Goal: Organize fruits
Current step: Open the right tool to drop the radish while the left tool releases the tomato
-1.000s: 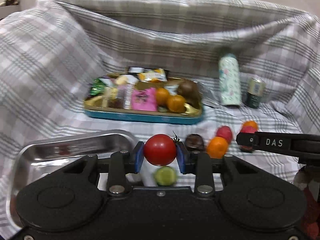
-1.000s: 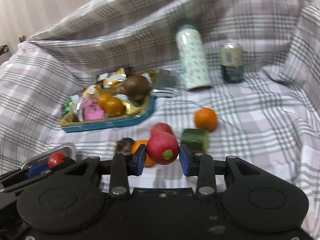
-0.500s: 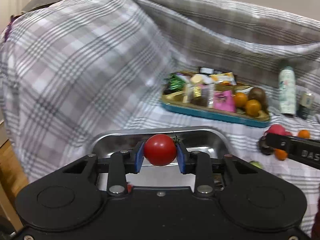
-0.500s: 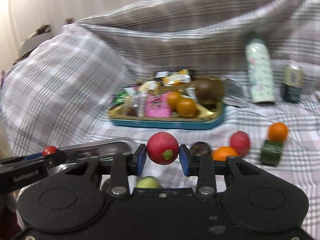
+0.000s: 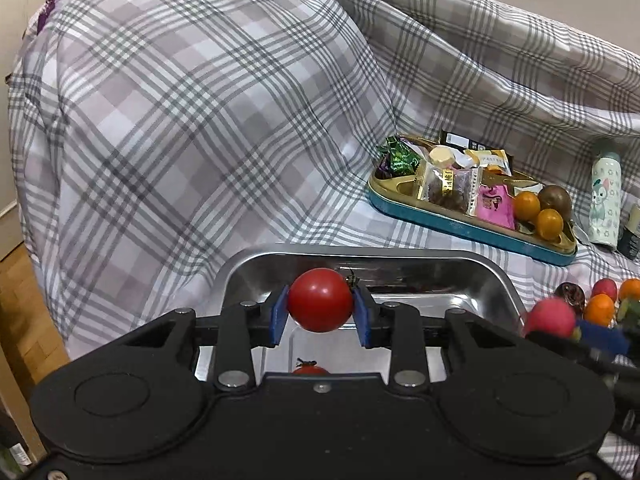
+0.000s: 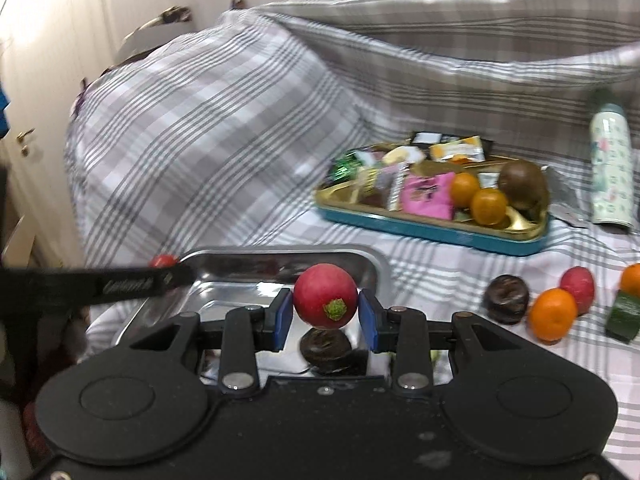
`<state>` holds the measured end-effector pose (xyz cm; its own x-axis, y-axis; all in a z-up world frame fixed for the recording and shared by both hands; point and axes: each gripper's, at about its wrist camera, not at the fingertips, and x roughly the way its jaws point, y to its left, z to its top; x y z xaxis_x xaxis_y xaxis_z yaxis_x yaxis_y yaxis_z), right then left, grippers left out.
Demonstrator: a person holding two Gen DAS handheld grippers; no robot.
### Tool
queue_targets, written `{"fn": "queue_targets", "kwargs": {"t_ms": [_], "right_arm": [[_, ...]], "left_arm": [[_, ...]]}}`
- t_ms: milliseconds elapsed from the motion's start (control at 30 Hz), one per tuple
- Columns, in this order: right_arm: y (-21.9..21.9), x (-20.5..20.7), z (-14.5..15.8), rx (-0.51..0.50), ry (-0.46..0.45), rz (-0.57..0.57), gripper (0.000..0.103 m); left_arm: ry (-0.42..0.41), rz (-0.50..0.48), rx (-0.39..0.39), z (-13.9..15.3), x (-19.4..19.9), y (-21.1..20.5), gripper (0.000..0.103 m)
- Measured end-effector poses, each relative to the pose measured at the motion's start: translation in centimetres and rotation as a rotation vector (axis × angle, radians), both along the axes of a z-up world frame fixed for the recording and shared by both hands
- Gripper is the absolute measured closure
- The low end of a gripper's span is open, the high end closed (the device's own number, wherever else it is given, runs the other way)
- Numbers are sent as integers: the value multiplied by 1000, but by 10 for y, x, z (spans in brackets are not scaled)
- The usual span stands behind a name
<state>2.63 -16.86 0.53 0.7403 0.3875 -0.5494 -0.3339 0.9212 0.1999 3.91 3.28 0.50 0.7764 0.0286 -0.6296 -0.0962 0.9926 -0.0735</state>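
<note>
My left gripper [image 5: 320,307] is shut on a red tomato [image 5: 320,298] and hangs over the steel tray [image 5: 360,255]. A second tomato [image 5: 310,369] lies in the tray just below. My right gripper [image 6: 325,312] is shut on a pink-red round fruit with a green stem scar [image 6: 325,300], above the tray's near right part [image 6: 372,264]. A dark round fruit [image 6: 326,350] lies under it. In the right wrist view the left gripper [image 6: 176,276] reaches in from the left with its tomato [image 6: 162,260].
On the plaid cloth right of the steel tray lie a dark fruit [image 6: 506,298], two oranges [image 6: 554,314], a red fruit [image 6: 578,284] and a green cucumber piece [image 6: 622,316]. A teal snack tray [image 6: 432,228] and a bottle [image 6: 612,168] stand behind. Cloth rises steeply on the left.
Both grippers have swung left, from above the loose fruit on the cloth to above the steel tray. Each still holds its fruit.
</note>
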Motion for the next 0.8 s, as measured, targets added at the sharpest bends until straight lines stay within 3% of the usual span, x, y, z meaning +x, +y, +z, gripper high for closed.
{"fn": "queue_targets", "kwargs": {"t_ms": [800], "right_arm": [[20, 7, -19, 0, 112, 61, 64]], "left_arm": [[120, -46, 36, -10, 9, -6, 60]]}}
